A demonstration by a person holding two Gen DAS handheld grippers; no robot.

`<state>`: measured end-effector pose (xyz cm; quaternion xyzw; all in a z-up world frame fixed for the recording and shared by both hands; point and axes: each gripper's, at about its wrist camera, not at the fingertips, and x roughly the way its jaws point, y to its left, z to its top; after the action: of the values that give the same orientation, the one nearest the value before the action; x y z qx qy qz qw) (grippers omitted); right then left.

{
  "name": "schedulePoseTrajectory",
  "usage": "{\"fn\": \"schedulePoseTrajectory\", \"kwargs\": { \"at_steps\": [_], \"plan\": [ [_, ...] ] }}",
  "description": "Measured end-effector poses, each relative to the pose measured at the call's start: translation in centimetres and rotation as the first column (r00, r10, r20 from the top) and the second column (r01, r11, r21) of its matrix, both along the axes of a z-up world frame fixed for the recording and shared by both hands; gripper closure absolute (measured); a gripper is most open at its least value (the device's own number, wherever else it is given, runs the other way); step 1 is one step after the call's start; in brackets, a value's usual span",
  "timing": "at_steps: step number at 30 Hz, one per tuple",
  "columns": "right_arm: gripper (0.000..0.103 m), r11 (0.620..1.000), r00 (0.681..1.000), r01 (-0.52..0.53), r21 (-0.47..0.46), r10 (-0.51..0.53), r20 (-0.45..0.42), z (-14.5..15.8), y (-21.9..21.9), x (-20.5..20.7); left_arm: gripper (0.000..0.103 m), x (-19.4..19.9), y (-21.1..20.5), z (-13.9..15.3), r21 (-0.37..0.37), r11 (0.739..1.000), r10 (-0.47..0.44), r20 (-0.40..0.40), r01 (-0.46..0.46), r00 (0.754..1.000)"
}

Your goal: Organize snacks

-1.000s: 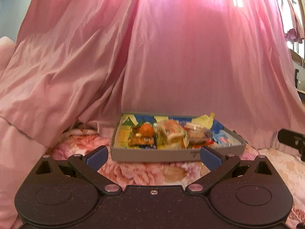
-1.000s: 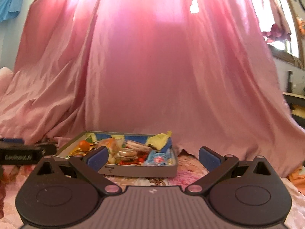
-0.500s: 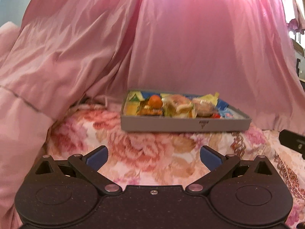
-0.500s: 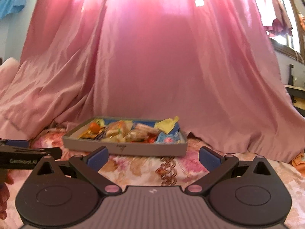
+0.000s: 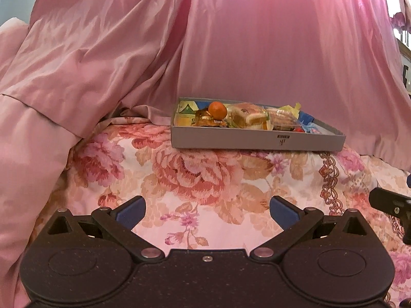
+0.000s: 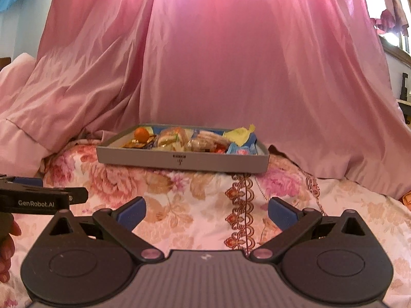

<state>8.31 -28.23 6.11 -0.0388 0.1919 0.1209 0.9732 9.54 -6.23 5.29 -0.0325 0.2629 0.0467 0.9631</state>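
Note:
A shallow grey box (image 5: 257,141) (image 6: 179,160) rests on the flowered bedspread, well ahead of both grippers. It holds several wrapped snacks: a small orange (image 5: 217,110) (image 6: 141,134) at the left, clear-wrapped pastries (image 5: 250,116) (image 6: 177,138) in the middle, a yellow wrapper (image 6: 240,133) and a blue-pink packet (image 6: 240,149) at the right. My left gripper (image 5: 207,211) is open with nothing between its blue-padded fingers. My right gripper (image 6: 206,211) is likewise open and holds nothing. Both hover low over the bedspread, short of the box.
A pink curtain (image 5: 257,38) hangs right behind the box and bunches up at the left (image 5: 51,89). The floral bedspread (image 5: 200,174) stretches between grippers and box. The other gripper's side shows at each view's edge (image 6: 38,200) (image 5: 390,205), with a hand (image 6: 6,243) beneath.
Both grippers have pulled back from the box and tilted downward, so more bedspread shows in front. The box and its snacks have not moved. Both grippers stay open.

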Motion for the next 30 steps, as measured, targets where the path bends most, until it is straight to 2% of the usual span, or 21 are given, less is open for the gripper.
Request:
{"fn": "schedulePoseTrajectory", "kwargs": {
  "at_steps": [30],
  "plan": [
    [0.0, 1.0, 0.999, 0.003, 0.006, -0.003, -0.046, -1.2, 0.0, 0.9, 0.001, 0.2, -0.1, -0.8, 0.015, 1.0, -0.006, -0.021, 0.006, 1.0]
  ]
}}
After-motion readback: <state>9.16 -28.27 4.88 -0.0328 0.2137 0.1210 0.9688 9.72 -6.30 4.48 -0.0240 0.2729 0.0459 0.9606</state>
